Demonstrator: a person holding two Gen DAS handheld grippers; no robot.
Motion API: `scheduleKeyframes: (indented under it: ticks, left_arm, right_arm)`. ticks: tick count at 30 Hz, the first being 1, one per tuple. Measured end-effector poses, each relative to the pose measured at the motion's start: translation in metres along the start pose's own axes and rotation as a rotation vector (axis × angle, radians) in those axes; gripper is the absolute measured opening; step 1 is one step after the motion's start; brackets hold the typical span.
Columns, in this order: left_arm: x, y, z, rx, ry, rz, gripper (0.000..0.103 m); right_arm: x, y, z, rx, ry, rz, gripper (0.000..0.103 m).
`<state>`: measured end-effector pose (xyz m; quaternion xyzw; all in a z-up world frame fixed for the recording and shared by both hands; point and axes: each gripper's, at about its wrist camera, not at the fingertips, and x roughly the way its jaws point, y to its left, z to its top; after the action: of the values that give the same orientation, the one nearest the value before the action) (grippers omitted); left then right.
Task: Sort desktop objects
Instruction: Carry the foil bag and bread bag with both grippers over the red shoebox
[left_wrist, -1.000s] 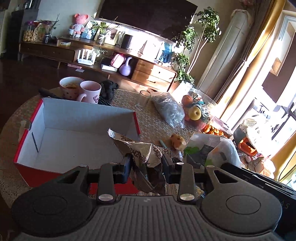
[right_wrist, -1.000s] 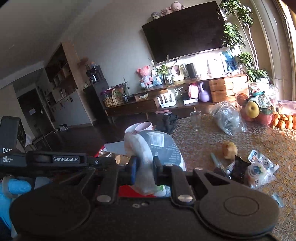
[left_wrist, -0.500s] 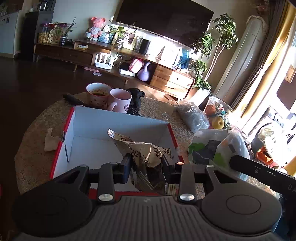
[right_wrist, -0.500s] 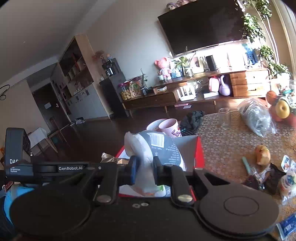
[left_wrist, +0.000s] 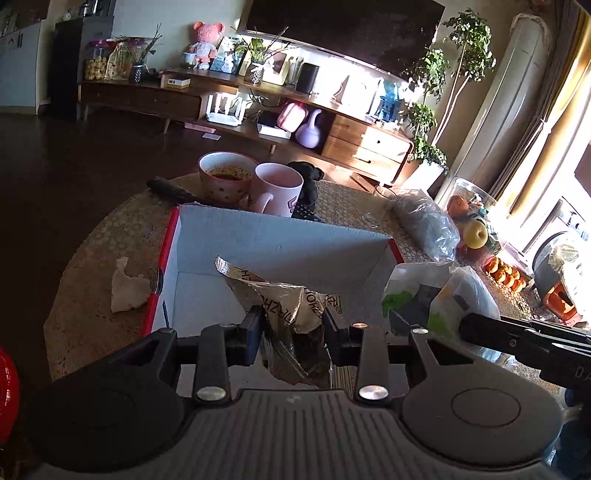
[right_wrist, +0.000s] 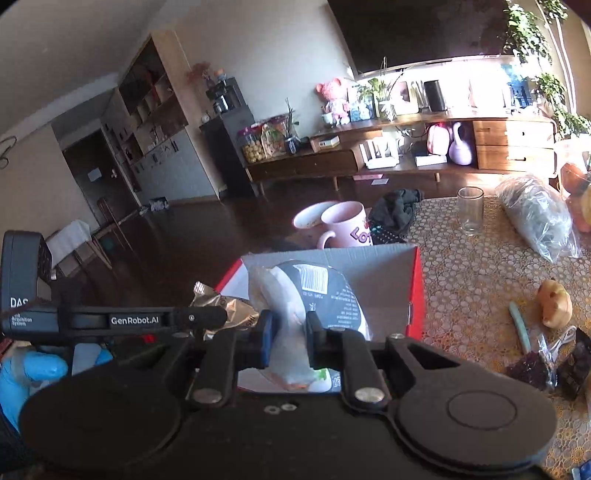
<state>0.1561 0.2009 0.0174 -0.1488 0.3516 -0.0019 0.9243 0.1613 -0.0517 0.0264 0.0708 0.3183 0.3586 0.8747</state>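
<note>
The left gripper (left_wrist: 293, 326) is clenched on a crumpled foil snack wrapper (left_wrist: 284, 299). The wrapper's long axis runs from the jaws toward ten o'clock, its torn silver end pointing up and left over the open red-and-white box (left_wrist: 280, 240). The right gripper (right_wrist: 290, 332) is clamped on a white and black plastic pouch (right_wrist: 314, 295), which stands roughly upright between the pads. Its long axis runs toward twelve o'clock and its barcode end is uppermost, in front of the box's inner wall. The box sits on a round lace-covered table (left_wrist: 103, 236). At the box's twelve o'clock stand a pink mug (left_wrist: 279, 188) and a dotted cup (left_wrist: 225, 179), touching each other. A crumpled tissue (left_wrist: 127, 288) lies on the table just beside the box's left wall, at nine o'clock.
</note>
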Motion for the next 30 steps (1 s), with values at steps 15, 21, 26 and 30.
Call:
scheduleKeyframes:
  ticks: [15, 21, 26, 30]
  left_arm:
    - [0.056, 0.012, 0.004, 0.150, 0.084, -0.015, 0.034]
    - [0.077, 0.010, 0.006, 0.226, 0.156, -0.024, 0.034]
    - [0.089, 0.013, 0.006, 0.247, 0.196, -0.012, 0.034]
    - [0.095, 0.014, 0.007, 0.268, 0.219, -0.011, 0.034]
  right_arm:
    - [0.056, 0.013, -0.008, -0.170, 0.141, -0.039, 0.017]
    - [0.071, 0.021, -0.012, -0.230, 0.185, -0.061, 0.017]
    - [0.088, 0.019, -0.013, -0.263, 0.226, -0.100, 0.017]
    - [0.100, 0.018, -0.016, -0.278, 0.253, -0.115, 0.017]
